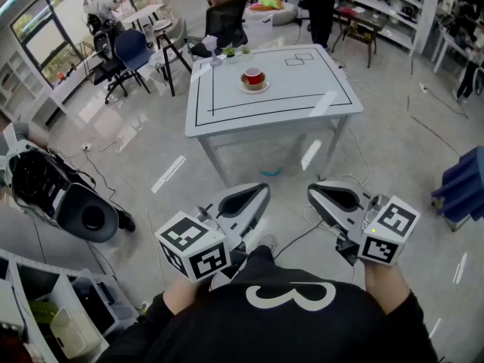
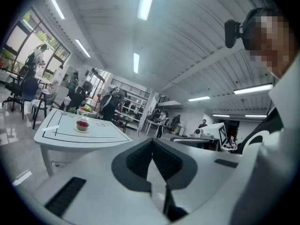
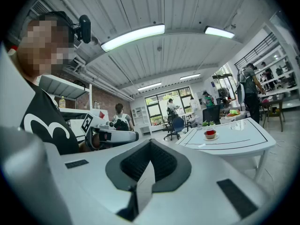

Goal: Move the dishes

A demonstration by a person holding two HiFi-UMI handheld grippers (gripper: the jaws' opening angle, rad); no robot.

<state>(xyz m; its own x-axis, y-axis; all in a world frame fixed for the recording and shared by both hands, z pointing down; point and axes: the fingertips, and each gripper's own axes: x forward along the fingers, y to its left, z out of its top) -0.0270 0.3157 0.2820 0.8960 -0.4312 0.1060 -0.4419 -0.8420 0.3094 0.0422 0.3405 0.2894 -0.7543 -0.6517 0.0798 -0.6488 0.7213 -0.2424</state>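
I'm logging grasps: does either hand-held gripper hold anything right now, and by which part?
Nothing is held. The left hand-held gripper and the right hand-held gripper are both shut and empty, far from the cup on the table.

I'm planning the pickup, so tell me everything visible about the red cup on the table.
The red cup is round and glossy, apparently ceramic. It stands upright on a white saucer near the middle of the white table, inside its black outline. Nothing else touches it.
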